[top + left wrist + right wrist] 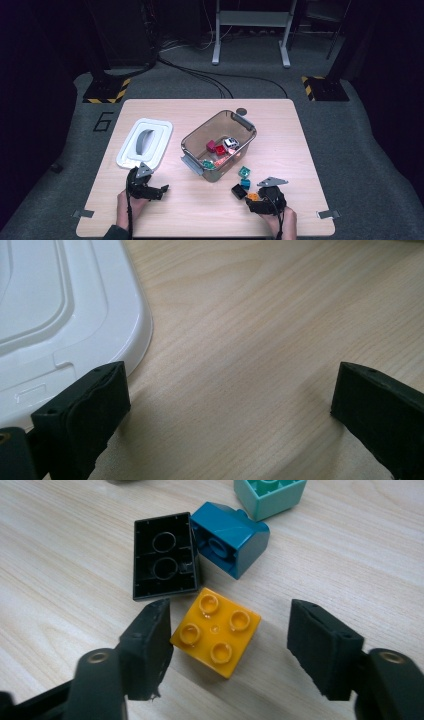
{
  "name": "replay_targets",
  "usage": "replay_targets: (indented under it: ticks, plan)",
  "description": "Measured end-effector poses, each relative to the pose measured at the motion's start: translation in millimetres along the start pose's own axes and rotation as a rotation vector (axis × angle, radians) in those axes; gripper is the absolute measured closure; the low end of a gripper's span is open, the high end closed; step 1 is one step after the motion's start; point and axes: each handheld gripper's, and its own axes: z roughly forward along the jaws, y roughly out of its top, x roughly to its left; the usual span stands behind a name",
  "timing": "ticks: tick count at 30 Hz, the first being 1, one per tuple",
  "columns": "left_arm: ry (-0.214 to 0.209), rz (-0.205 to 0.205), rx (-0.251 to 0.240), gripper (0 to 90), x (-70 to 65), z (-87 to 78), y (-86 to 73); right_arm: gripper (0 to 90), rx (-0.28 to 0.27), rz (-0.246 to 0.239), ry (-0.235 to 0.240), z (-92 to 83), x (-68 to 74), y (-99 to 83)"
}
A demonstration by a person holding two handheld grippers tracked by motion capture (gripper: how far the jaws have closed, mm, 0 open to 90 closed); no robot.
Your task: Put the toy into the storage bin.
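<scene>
Your right gripper (227, 640) is low over the yellow block (216, 631), which sits studs up on the wooden surface (60, 555). The jaws stand apart with the block between them. One pad is right at the block's edge, and the other has a gap beside it. A black block (164, 555) lies upside down just behind, touching a dark blue block (229, 537). A green block (269, 495) is near. Your left gripper (227, 405) is spread wide over bare wood, beside the white lid (55, 310).
</scene>
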Motion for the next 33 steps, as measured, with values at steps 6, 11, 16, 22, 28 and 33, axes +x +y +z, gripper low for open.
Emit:
replay_targets:
  ticks: [6,11,16,22,28,33]
  plan:
    - [-0.001,0.008,0.007,2.0,0.5,-0.4,0.1,49.3,0.009,0.014,-0.027,-2.1,-11.5,-2.6]
    - [-0.001,0.008,0.007,2.0,0.5,-0.4,0.1,49.0,-0.006,0.018,-0.026,0.1,-16.5,-3.2]
    - [-0.001,0.005,0.003,2.0,0.3,-0.2,0.0,57.5,-0.016,0.011,-0.031,2.7,-14.7,-1.8]
    - [0.000,0.000,0.000,2.0,0.0,0.0,0.0,58.4,-0.027,0.016,-0.033,-0.9,-18.5,1.7]
    - [0.006,-0.002,-0.010,2.0,-0.3,0.7,-0.4,58.5,-0.059,0.023,-0.032,-8.8,-26.8,9.7]
    - [0.000,0.000,0.001,2.0,0.0,0.0,0.0,58.4,-0.073,0.018,-0.038,-14.3,-32.0,18.6]
